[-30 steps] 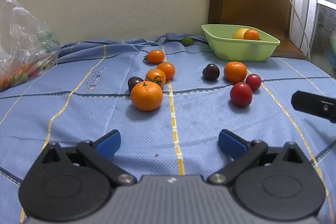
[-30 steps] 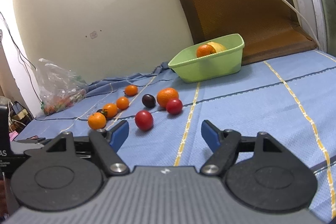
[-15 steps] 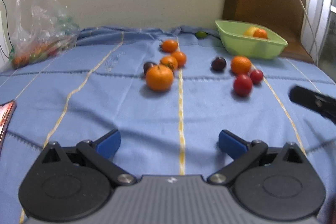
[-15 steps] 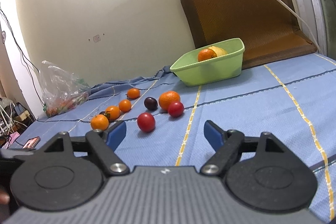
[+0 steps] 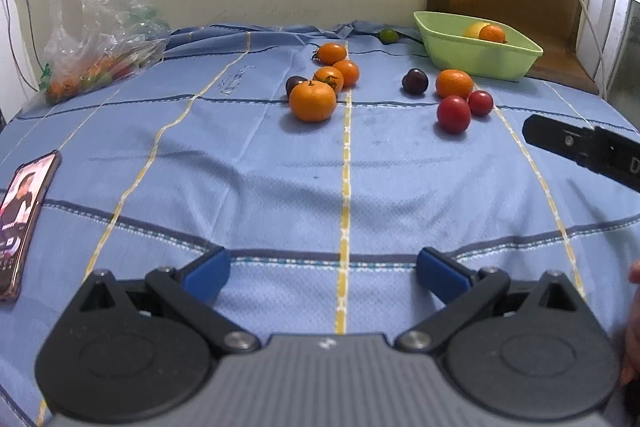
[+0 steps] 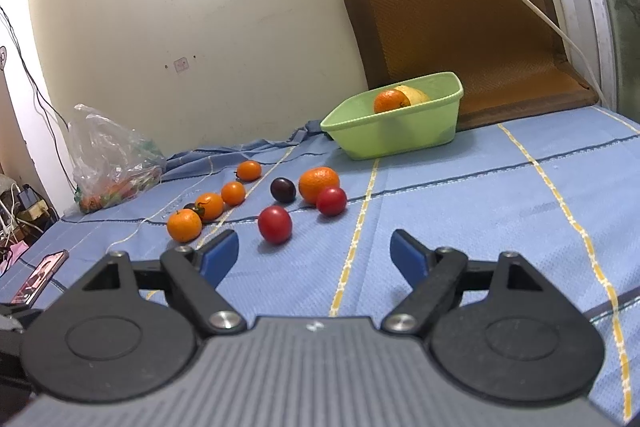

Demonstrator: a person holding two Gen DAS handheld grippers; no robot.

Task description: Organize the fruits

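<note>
Phone (image 5: 22,215): lies flat at the left edge of the blue cloth (image 5: 260,187), screen lit.
Plastic bag (image 5: 100,31): far left corner of the cloth, against the wall; small fruits inside, kinds unclear.
Left gripper (image 5: 322,273): low over the near edge of the cloth, jaws wide apart, nothing between the blue pads.
Left fruit cluster: large orange (image 5: 312,101) nearest; a dark plum (image 5: 295,84) touching behind it on the left; three smaller orange fruits (image 5: 346,72) in a row running toward the far edge, along a yellow stripe.
Green fruit (image 5: 388,35): alone at the far edge, just left of the basin.
Right fruit cluster: dark plum (image 5: 415,81), orange (image 5: 454,84), two red fruits (image 5: 453,114) close together, in front of the basin.
Right gripper (image 6: 314,253): over the near right part of the cloth, jaws spread wide and empty; nearest red fruit lies just beyond its left pad.
Green basin (image 5: 476,57): far right corner of the cloth; holds one orange (image 5: 492,33) and one yellow fruit (image 5: 474,28), touching.
Brown cushion (image 6: 460,27): leans on the wall behind the basin.
</note>
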